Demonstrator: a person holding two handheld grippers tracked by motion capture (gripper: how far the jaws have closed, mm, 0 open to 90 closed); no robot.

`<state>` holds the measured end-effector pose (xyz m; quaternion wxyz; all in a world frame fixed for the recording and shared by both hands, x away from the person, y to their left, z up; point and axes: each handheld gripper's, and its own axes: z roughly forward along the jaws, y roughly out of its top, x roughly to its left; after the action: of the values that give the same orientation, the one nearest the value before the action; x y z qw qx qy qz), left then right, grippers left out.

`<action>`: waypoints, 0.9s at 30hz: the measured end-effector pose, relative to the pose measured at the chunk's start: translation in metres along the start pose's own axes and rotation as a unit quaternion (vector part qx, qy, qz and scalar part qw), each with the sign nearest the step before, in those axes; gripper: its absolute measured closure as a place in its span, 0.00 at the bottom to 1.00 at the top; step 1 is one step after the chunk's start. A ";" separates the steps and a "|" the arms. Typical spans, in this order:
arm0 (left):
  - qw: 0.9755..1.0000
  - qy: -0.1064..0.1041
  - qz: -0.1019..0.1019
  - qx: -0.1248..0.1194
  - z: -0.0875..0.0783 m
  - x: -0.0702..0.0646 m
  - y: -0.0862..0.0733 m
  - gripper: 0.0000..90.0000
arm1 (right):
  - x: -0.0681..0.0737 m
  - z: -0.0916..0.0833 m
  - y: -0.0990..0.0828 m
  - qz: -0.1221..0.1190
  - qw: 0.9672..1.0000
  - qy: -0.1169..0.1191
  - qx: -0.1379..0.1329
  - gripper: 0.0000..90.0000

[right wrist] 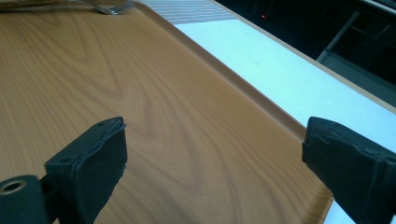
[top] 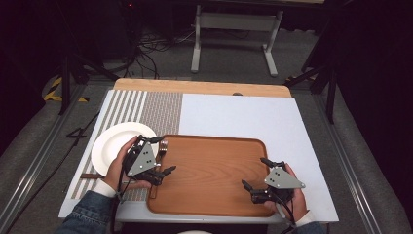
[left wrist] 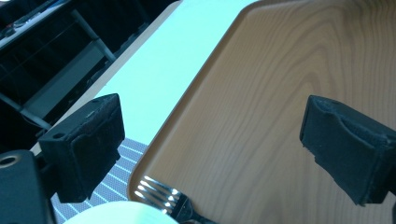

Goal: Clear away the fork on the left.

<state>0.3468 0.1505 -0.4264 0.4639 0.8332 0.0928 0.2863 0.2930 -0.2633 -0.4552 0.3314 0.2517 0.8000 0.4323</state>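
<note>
Wood-grain tray lies under both of your tongs in the high view. Your left tongs hang spread wide over its left end, and the fork sits just beyond them on that rim, beside the plate. Your right tongs stand wide too, over the tray's right end, holding nothing. Nothing is gripped, so I judge the pickup is all still ahead.

From the left gripper view, the fork lies low between the jaws but nearer the left one, untouched. Its tines point up and left, out toward the tray's rim; the handle runs off the bottom edge.

From the right gripper view, the fork lies far ahead past the left jaw, tines pointing right, with bare tray between the jaws.
</note>
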 end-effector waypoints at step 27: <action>0.999 0.038 -0.033 -0.010 -0.043 -0.006 -0.031 0.10 | 0.001 -0.001 0.001 -0.005 1.000 -0.008 -0.002 0.08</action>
<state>0.3212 0.1960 -0.4374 0.4774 0.8135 0.1347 0.3034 0.2915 -0.2623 -0.4546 0.3402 0.2505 0.7974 0.4308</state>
